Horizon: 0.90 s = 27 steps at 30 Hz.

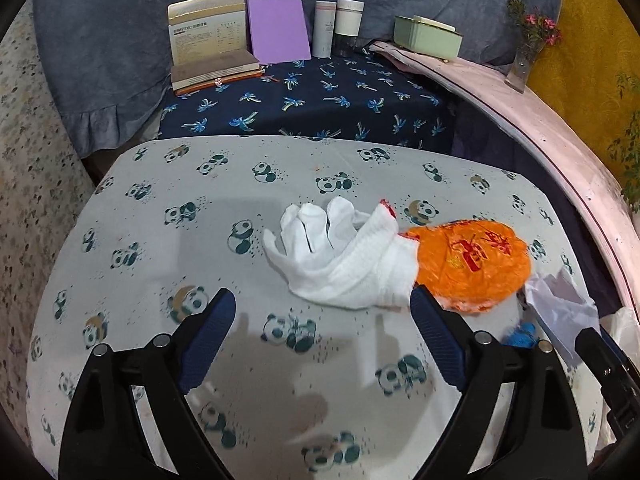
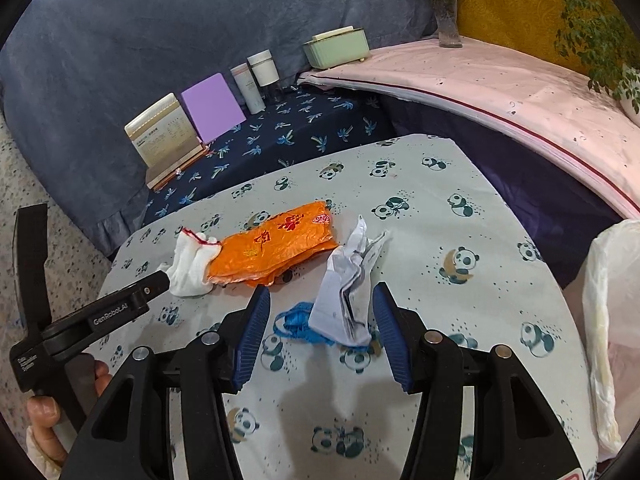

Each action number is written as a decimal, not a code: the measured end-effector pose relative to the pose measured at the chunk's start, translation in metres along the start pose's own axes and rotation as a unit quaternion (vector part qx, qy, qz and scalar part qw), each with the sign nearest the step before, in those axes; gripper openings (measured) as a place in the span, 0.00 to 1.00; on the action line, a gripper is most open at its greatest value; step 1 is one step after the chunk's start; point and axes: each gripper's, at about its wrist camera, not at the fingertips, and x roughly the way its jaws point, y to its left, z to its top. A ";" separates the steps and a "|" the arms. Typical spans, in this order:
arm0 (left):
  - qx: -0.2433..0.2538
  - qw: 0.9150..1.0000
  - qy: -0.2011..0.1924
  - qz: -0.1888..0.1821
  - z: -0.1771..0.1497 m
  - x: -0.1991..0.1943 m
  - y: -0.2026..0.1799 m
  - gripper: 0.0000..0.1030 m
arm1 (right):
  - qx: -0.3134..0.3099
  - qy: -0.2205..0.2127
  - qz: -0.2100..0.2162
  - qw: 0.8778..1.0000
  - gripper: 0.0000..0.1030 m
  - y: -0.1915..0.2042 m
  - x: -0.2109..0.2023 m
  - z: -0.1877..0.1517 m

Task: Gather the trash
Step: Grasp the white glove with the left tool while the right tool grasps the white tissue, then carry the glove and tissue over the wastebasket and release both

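On the panda-print table (image 1: 200,208) lie a white glove (image 1: 340,256), an orange plastic wrapper (image 1: 472,264), a crumpled pale paper (image 1: 560,304) and a blue scrap (image 1: 520,338). My left gripper (image 1: 322,312) is open and empty, just short of the glove. In the right wrist view my right gripper (image 2: 320,304) is open, with its fingers either side of the crumpled paper (image 2: 344,296); the blue scrap (image 2: 298,322), the orange wrapper (image 2: 272,252) and the glove (image 2: 188,268) lie beyond and to the left. The left gripper also shows there (image 2: 160,280).
A white plastic bag (image 2: 608,320) hangs at the table's right edge. Behind the table, on a palm-print cloth (image 1: 320,96), stand books (image 1: 212,48), a purple board (image 1: 278,30) and two cylinders (image 1: 338,28). A green box (image 1: 428,36) and a flower vase (image 1: 524,60) sit on a pink ledge.
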 end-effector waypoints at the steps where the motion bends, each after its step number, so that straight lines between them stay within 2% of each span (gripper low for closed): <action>1: -0.001 1.000 0.002 0.000 0.001 0.005 0.000 0.82 | 0.001 0.002 0.001 1.000 0.47 -0.002 0.003 0.000; 3: -0.004 1.000 0.002 -0.001 0.004 0.015 0.001 0.81 | 0.004 0.004 0.001 1.000 0.43 -0.003 0.010 0.002; 5: -0.005 1.000 0.005 -0.003 0.004 0.022 0.002 0.73 | 0.008 0.006 0.003 1.000 0.37 -0.005 0.015 0.003; 8: -0.006 1.000 0.025 -0.014 0.002 0.034 0.000 0.49 | 0.010 0.013 0.006 1.000 0.22 -0.007 0.023 0.002; 9: -0.005 0.999 0.031 -0.014 0.001 0.037 -0.002 0.33 | 0.010 0.015 0.007 1.000 0.15 -0.008 0.025 0.002; 10: -0.001 0.999 0.035 -0.012 0.000 0.038 -0.003 0.24 | 0.010 0.016 0.007 1.000 0.13 -0.008 0.026 0.001; 11: 0.004 0.999 0.035 -0.008 -0.002 0.037 -0.005 0.22 | 0.009 0.016 0.007 1.000 0.09 -0.009 0.027 0.000; 13: 0.011 0.999 0.030 -0.008 -0.004 0.033 -0.009 0.07 | 0.010 0.012 0.008 1.000 0.08 -0.010 0.024 -0.001; 19: 0.016 1.000 0.017 -0.018 -0.006 0.008 -0.018 0.06 | 0.018 -0.009 0.010 1.000 0.07 -0.013 0.001 0.000; 27: 0.028 0.999 -0.008 -0.042 -0.013 -0.045 -0.043 0.06 | 0.030 -0.039 0.010 0.999 0.07 -0.024 -0.045 0.001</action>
